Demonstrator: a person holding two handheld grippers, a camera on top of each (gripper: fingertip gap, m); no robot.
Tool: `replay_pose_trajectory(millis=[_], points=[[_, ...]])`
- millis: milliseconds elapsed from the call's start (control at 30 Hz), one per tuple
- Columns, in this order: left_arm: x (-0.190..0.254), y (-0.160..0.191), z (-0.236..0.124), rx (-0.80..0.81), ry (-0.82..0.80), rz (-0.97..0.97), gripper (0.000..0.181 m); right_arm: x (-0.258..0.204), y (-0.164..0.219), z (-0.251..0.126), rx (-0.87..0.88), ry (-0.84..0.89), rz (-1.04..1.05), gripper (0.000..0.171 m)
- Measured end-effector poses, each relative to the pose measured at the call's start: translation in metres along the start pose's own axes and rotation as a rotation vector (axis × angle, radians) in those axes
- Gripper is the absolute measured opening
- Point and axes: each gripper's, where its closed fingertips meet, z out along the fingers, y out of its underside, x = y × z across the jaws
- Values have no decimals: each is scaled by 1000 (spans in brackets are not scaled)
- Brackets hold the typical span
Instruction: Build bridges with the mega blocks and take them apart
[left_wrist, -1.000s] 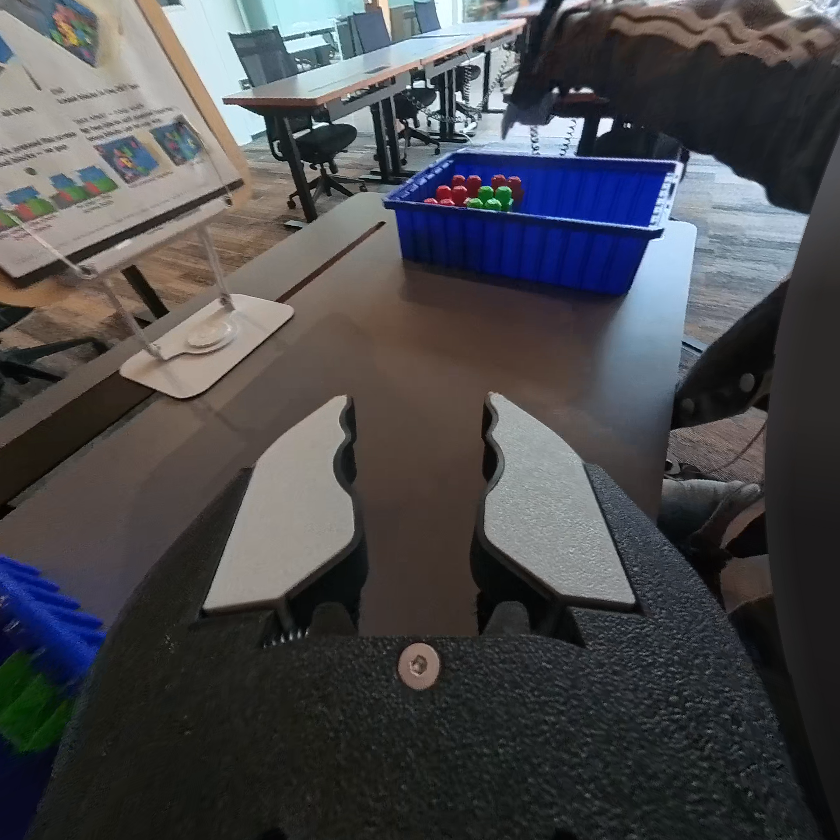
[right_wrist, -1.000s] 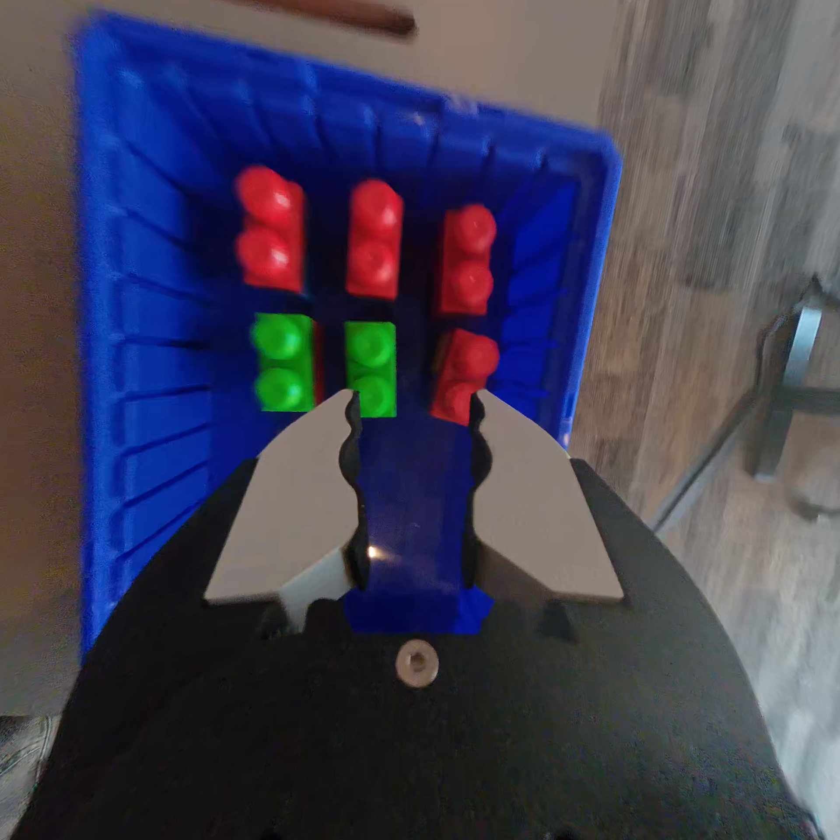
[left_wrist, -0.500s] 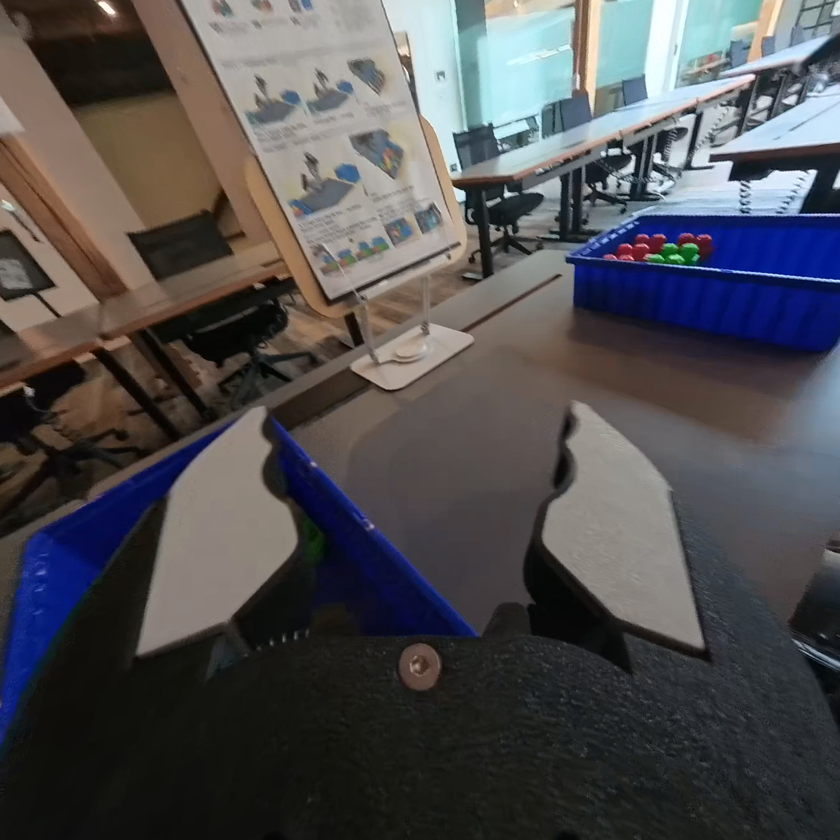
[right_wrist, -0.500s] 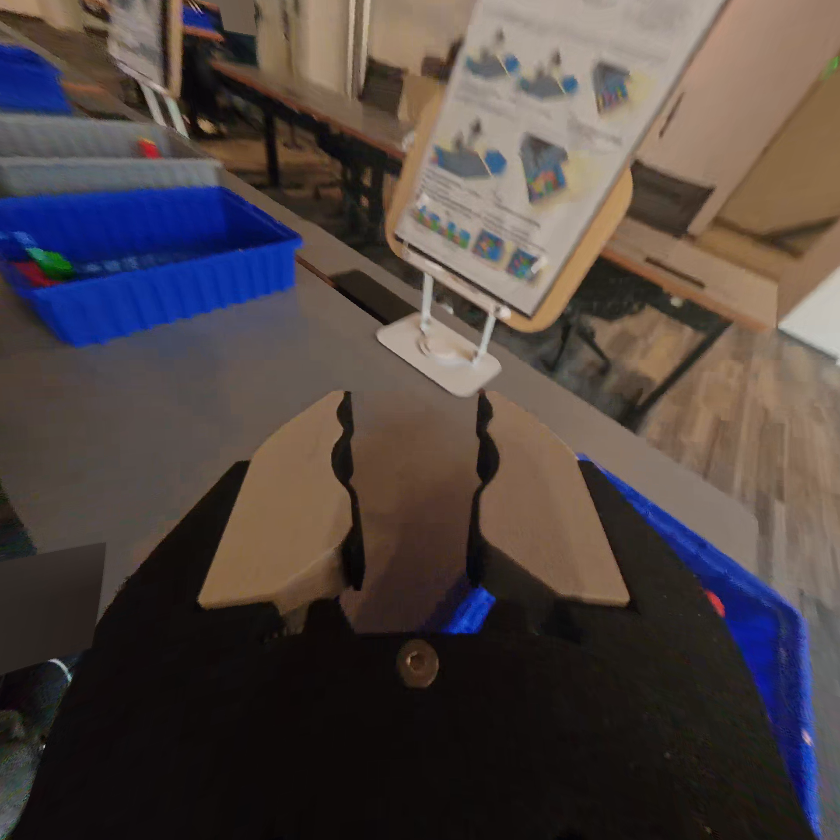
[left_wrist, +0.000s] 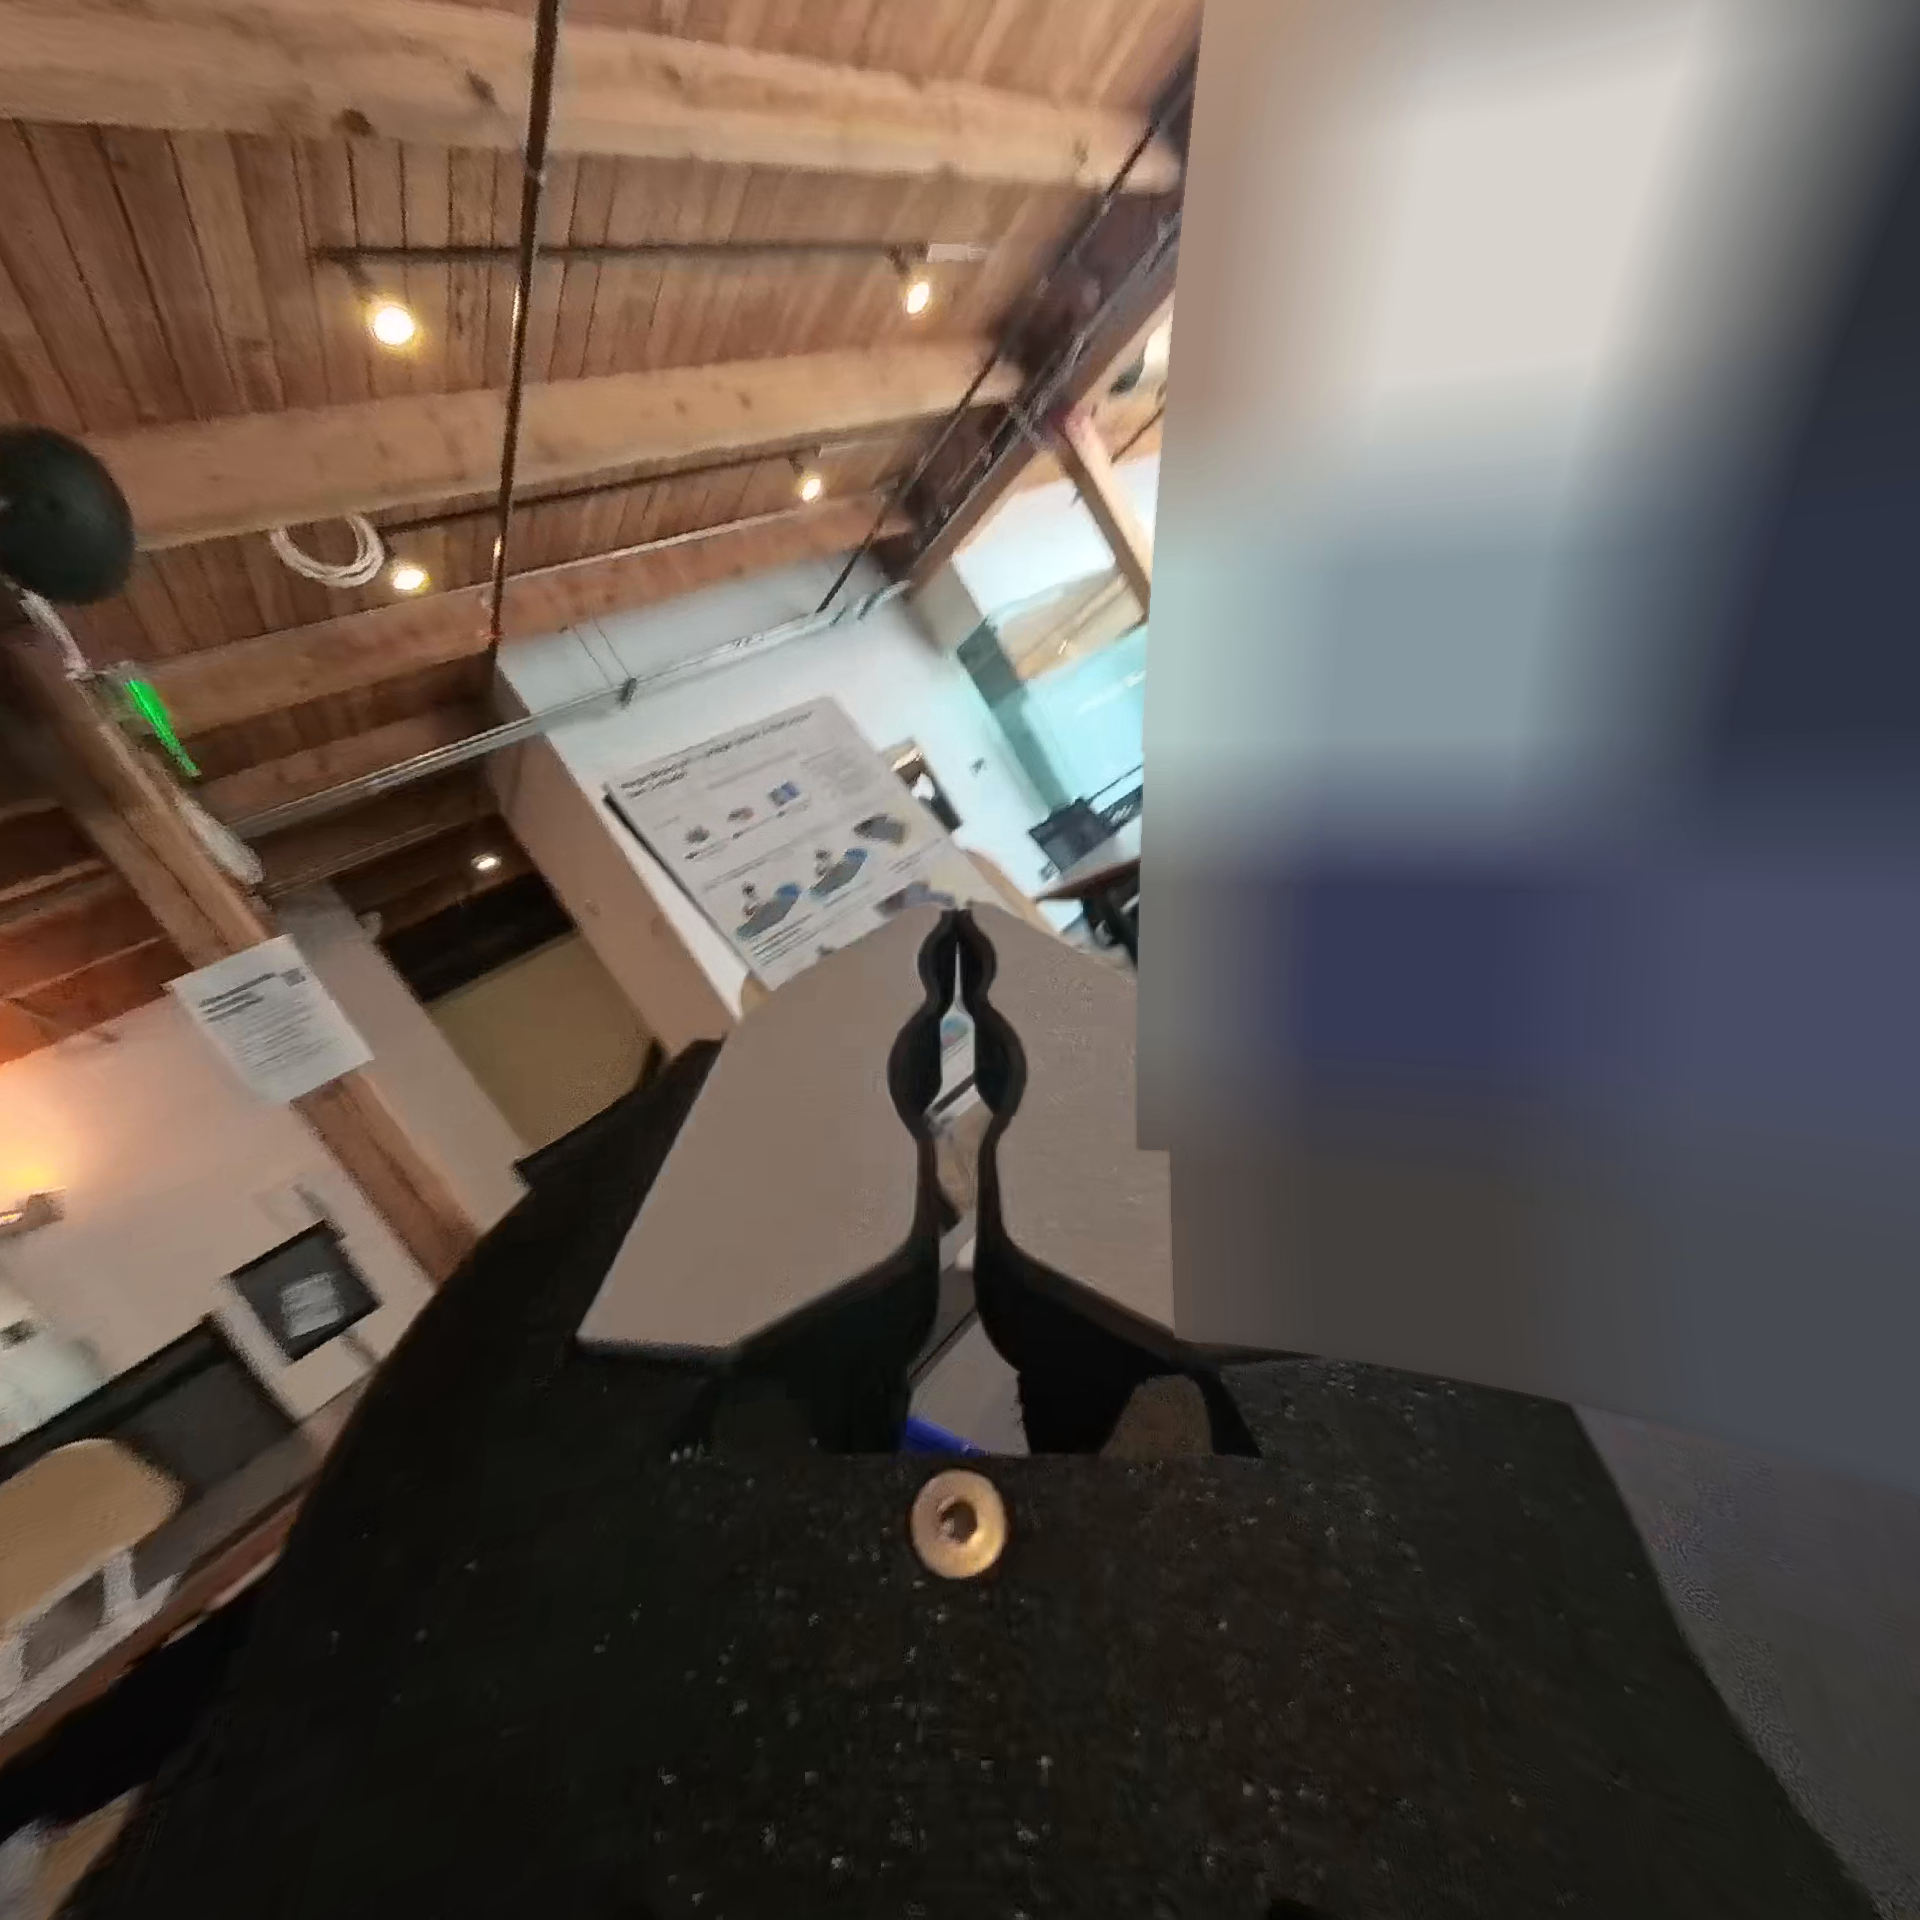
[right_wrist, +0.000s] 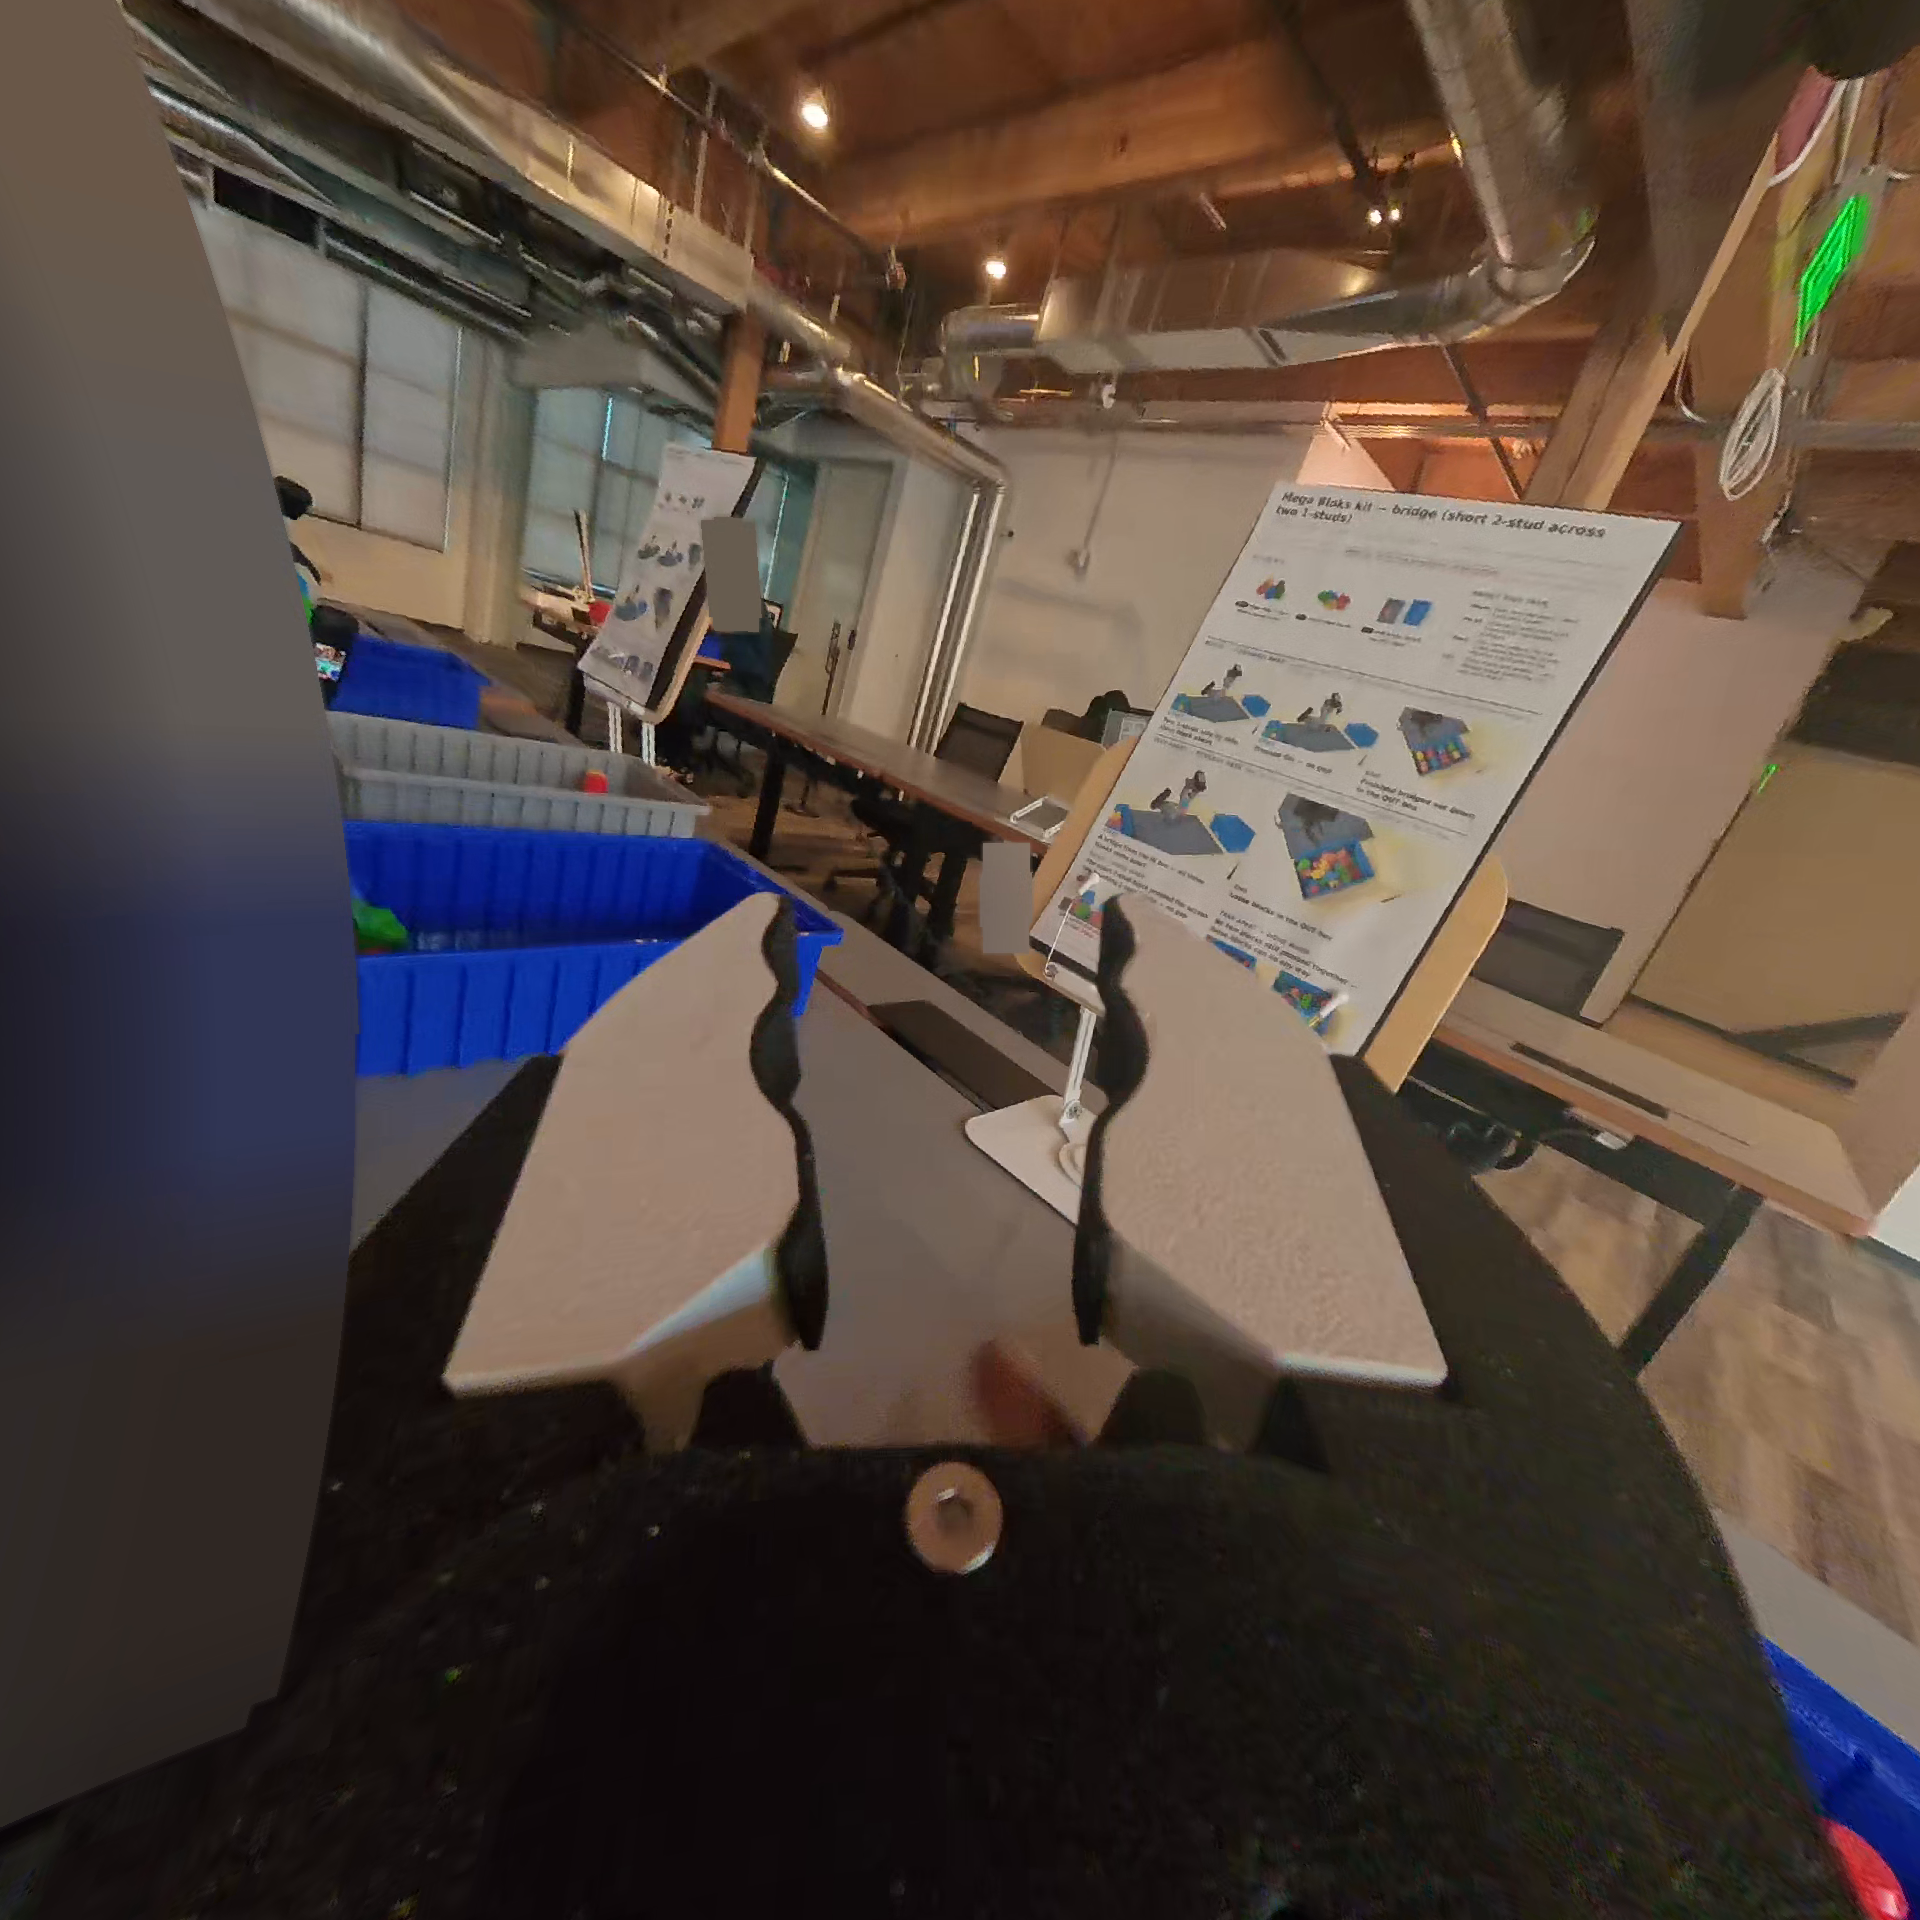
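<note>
My left gripper (left_wrist: 956, 916) is shut and empty, tilted up toward the wooden ceiling; no blocks show in the left wrist view. My right gripper (right_wrist: 940, 909) is open and empty, raised above the dark table (right_wrist: 914, 1164). A blue bin (right_wrist: 540, 935) stands on the table to its left, with a green block (right_wrist: 376, 925) showing at its near end. A second blue bin's corner (right_wrist: 1860, 1756) with a red block (right_wrist: 1865, 1870) shows at the bottom right of the right wrist view.
An instruction board (right_wrist: 1340, 769) on a white stand (right_wrist: 1039, 1143) sits at the table's far edge; it also shows in the left wrist view (left_wrist: 779, 842). A grey bin (right_wrist: 499, 779) and another blue bin (right_wrist: 405, 681) stand behind the left bin. Long desks and chairs fill the room beyond. My right fingertips sit around 50 cm from my left ones.
My left gripper has shut and swung up from the table and blue bin toward the ceiling. My right gripper has lifted and tilted up, staying open.
</note>
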Motion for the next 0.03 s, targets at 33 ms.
replay_pose_trajectory(millis=[33], points=[[0, 3, -1, -32, 3, 34, 0, 0, 2, 0, -7, 4, 2, 54]])
